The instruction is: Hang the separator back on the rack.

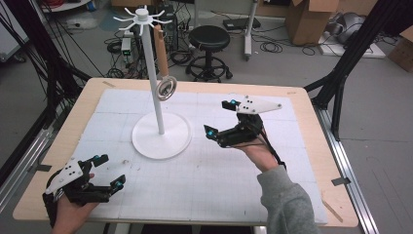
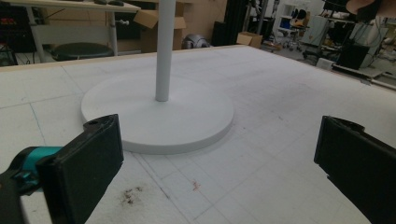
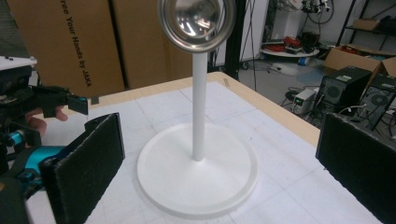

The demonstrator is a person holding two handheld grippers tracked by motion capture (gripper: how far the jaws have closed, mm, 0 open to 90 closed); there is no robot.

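A white stand with a round base and hook arms at its top rises from the table's middle. A wooden-handled utensil with a shiny metal bowl hangs from one hook; the bowl faces me in the right gripper view. My right gripper hovers to the right of the stand, jaws wide open and empty, pointing at the pole. My left gripper rests near the table's front left corner, open and empty, facing the base.
The white gridded mat covers the wooden table. A black stool, cables and cardboard boxes lie on the floor beyond the far edge. Black frame posts stand at both sides.
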